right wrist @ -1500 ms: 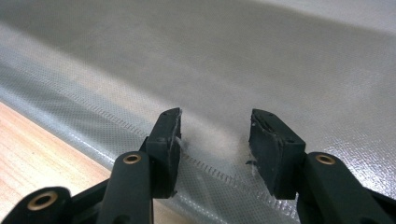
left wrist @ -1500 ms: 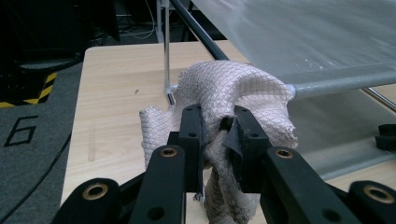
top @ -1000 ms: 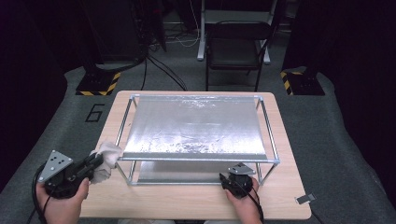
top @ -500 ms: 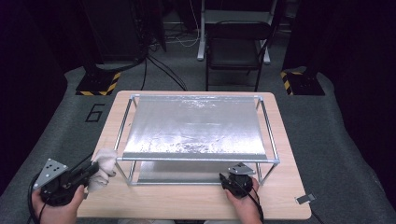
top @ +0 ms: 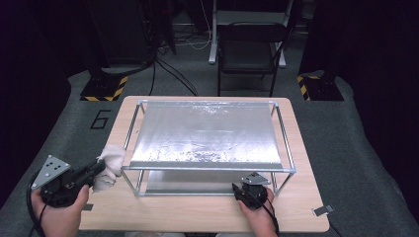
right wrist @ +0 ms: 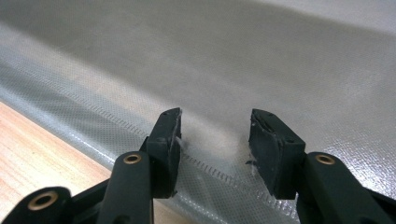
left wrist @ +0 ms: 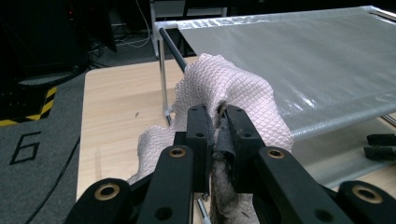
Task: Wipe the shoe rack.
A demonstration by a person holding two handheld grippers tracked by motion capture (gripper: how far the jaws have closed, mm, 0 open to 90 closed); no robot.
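**Cloth held at the frame's near-left corner**

The cloth [left wrist: 224, 93] is clamped between the jaws of the left gripper [top: 96, 168], just outside the near-left post of the frame [top: 129, 175], over the table [top: 197, 212]. In the left gripper view it bunches up over the jaw tips, pale and quilted, with a frayed end hanging below.

The right gripper [right wrist: 215, 135] is spread and holds nothing; its jaws point at the lower sheet [right wrist: 280, 60] under the frame, near that sheet's front edge where bare wood shows.

The upper sheet [top: 207, 133] spans the frame's top rails, shiny and wrinkled. A strip of bare table runs along the near side and a narrower one at each end. Grey floor [top: 356, 148] surrounds the table; a chair [top: 249, 47] stands beyond its far edge, and the room behind is dark.
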